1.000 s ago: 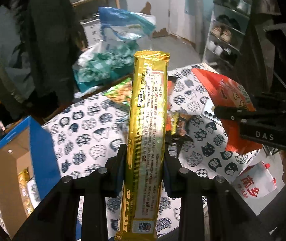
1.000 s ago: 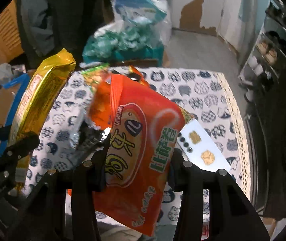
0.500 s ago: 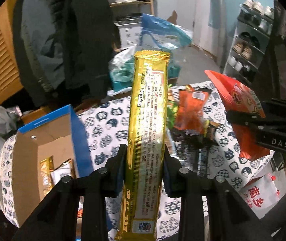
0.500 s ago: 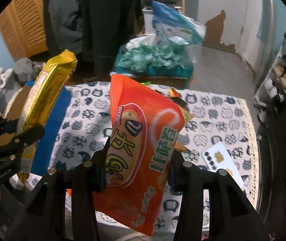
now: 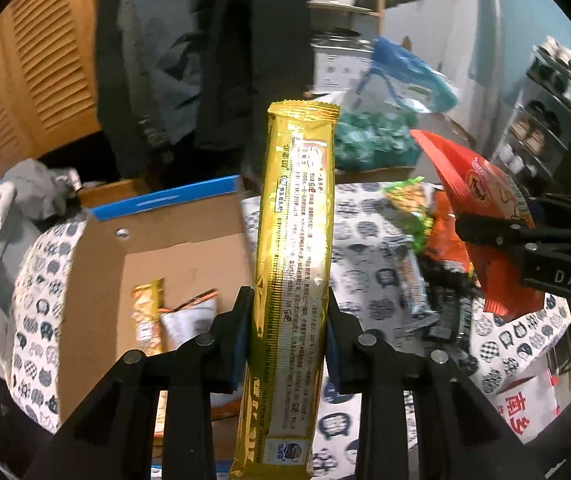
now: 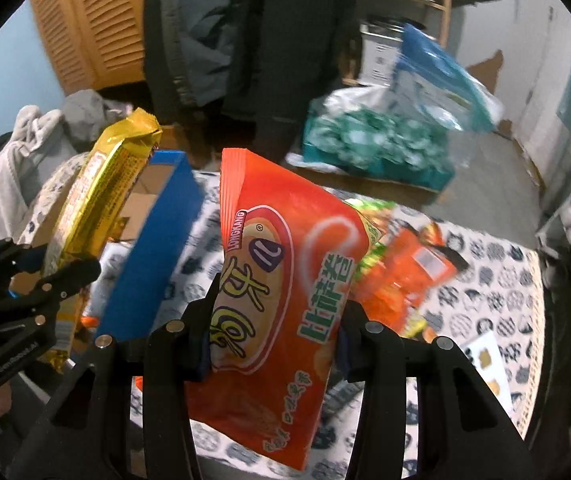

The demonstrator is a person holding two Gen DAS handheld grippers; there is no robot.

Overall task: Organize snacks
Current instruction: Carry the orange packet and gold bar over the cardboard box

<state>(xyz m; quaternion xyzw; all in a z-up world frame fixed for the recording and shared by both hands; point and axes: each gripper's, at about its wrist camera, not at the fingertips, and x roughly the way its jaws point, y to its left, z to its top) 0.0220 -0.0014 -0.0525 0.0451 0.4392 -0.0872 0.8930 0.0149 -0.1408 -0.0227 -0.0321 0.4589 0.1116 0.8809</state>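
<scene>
My left gripper (image 5: pixel 287 320) pinches a long, glossy gold foil packet (image 5: pixel 295 264) upright above the open cardboard box (image 5: pixel 101 280), where two crinkled wrappers (image 5: pixel 173 320) lie. My right gripper (image 6: pixel 275 320) clamps a puffy orange chip bag (image 6: pixel 281 292); only its view shows the box's blue outer wall (image 6: pixel 153 256) on the cat-print desk (image 6: pixel 497 292).

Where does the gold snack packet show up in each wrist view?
Left wrist: gold packet stands upright at centre, clamped in the left gripper.
Right wrist: it leans at the left edge, same gripper holding it.
Shared landmark: the blue-edged cardboard box.
</scene>
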